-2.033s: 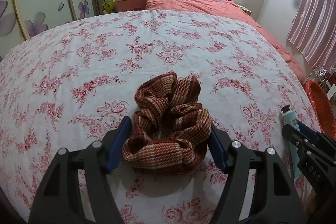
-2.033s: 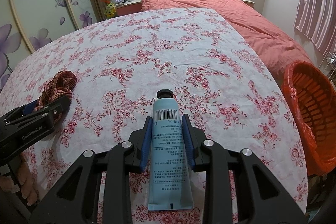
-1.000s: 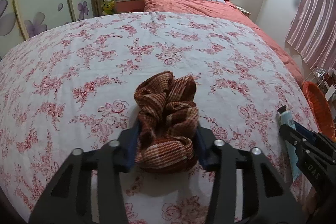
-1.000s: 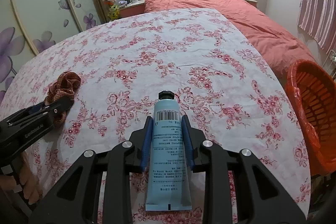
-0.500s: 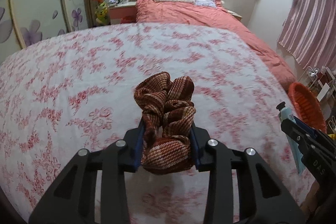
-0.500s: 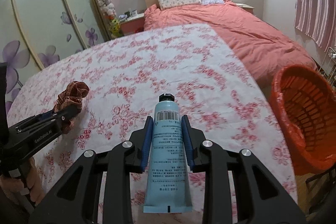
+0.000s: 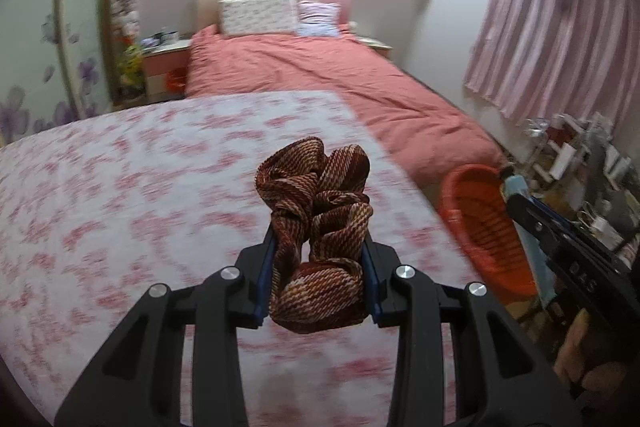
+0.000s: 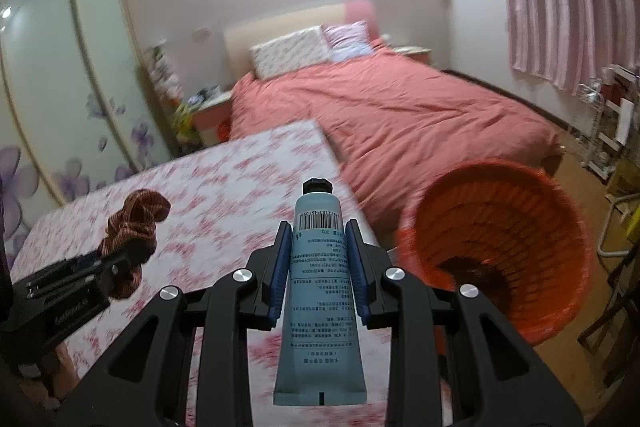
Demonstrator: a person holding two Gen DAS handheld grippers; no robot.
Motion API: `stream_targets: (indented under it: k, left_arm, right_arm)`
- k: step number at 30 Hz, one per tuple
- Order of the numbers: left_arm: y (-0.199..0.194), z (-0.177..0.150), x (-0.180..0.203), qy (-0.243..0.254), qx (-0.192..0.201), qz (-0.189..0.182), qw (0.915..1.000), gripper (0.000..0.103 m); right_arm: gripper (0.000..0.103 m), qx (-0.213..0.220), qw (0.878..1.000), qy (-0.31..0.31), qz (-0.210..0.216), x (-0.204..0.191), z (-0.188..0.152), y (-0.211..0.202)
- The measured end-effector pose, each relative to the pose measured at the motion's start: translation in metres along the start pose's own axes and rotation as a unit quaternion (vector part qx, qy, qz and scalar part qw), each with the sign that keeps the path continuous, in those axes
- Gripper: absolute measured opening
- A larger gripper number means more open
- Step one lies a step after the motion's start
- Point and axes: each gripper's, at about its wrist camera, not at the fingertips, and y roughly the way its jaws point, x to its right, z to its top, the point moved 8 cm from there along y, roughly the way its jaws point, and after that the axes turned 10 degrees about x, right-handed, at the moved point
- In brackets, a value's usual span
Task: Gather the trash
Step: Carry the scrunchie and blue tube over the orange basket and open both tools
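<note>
My left gripper (image 7: pixel 318 247) is shut on a brown checked scrunchie (image 7: pixel 318 223) and holds it in the air above the floral table. My right gripper (image 8: pixel 318 235) is shut on a light blue tube (image 8: pixel 319 275) with a black cap, also lifted. An orange basket (image 8: pixel 500 239) stands on the floor to the right, beyond the table's edge; it also shows in the left wrist view (image 7: pixel 480 223). The scrunchie in the left gripper shows at the left of the right wrist view (image 8: pixel 132 227). The tube shows at the right of the left wrist view (image 7: pixel 516 187).
The table has a pink floral cloth (image 7: pixel 120 187). Behind it is a bed with a salmon cover (image 8: pixel 400 115). A wardrobe with flower doors (image 8: pixel 60 87) stands at the left. Racks and clutter (image 7: pixel 580 163) stand by the pink curtain at the right.
Both grippers have risen off the table with their objects and swung right toward the orange basket. The left gripper shut on the scrunchie about one second ago.
</note>
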Motion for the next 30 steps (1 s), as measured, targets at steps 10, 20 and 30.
stream_targets:
  k: [10,20,30]
  left_arm:
    - [0.026,0.003,0.118,0.035,-0.008,-0.093,0.9950,0.036]
    - [0.082,-0.005,0.210,0.066,-0.038,-0.156,0.9849,0.038]
    - [0.130,-0.031,0.204,0.077,-0.085,-0.122,0.9859,0.061]
  right_arm:
    - [0.028,0.038,0.996,0.052,-0.061,0.078,0.017,-0.004]
    - [0.028,0.049,0.988,0.115,-0.089,0.148,0.027,0.014]
    - [0.060,0.045,0.984,0.148,-0.093,0.179,0.016,0.022]
